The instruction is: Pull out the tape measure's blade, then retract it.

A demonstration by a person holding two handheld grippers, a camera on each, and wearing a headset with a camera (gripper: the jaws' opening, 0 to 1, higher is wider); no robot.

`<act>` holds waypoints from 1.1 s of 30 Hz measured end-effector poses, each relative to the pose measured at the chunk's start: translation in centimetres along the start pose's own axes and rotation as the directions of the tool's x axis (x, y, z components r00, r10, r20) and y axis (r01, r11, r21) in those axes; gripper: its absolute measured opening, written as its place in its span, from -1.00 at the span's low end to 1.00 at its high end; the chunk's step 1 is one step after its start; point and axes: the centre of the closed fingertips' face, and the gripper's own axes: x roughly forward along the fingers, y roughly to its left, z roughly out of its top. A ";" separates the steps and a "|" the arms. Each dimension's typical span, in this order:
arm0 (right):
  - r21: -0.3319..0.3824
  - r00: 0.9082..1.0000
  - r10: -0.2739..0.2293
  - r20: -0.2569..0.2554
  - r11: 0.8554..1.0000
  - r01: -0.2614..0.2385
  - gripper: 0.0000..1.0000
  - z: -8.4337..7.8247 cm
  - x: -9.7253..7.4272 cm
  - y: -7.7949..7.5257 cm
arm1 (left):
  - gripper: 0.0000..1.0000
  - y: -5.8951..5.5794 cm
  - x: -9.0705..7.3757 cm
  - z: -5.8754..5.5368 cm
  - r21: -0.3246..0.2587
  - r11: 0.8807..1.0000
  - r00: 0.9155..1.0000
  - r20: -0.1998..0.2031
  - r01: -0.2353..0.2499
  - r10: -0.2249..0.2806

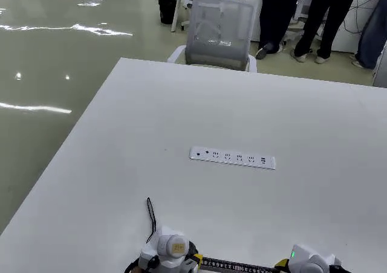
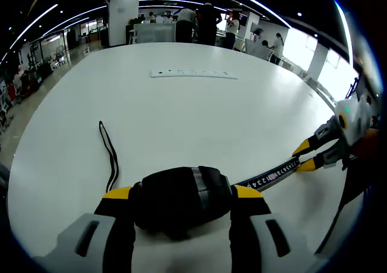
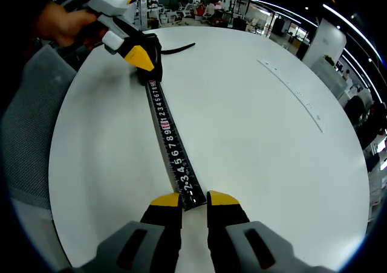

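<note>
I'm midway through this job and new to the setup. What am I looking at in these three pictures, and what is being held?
No robot arm: a person holds a two-jaw gripper in each hand. The head view looks down from a headset; each round picture comes from a camera on one gripper. The left gripper clamps the black tape measure case, its strap lying loose on the white table. The right gripper pinches the end of the blade, pulled out between them. A white power strip lies farther off.
</note>
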 end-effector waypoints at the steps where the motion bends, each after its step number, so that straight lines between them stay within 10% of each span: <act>1: -0.001 1.000 0.000 -0.001 1.000 0.000 -0.72 0.0 0.0 0.0 | 0.20 0.0 0.0 0.0 0.000 1.000 1.000 0.000 0.000 0.000; 33: -0.017 1.000 0.020 0.012 1.000 -0.019 -0.73 1.8 1.1 0.5 | 0.20 0.1 0.2 0.0 -0.005 1.000 1.000 -0.001 0.007 -0.007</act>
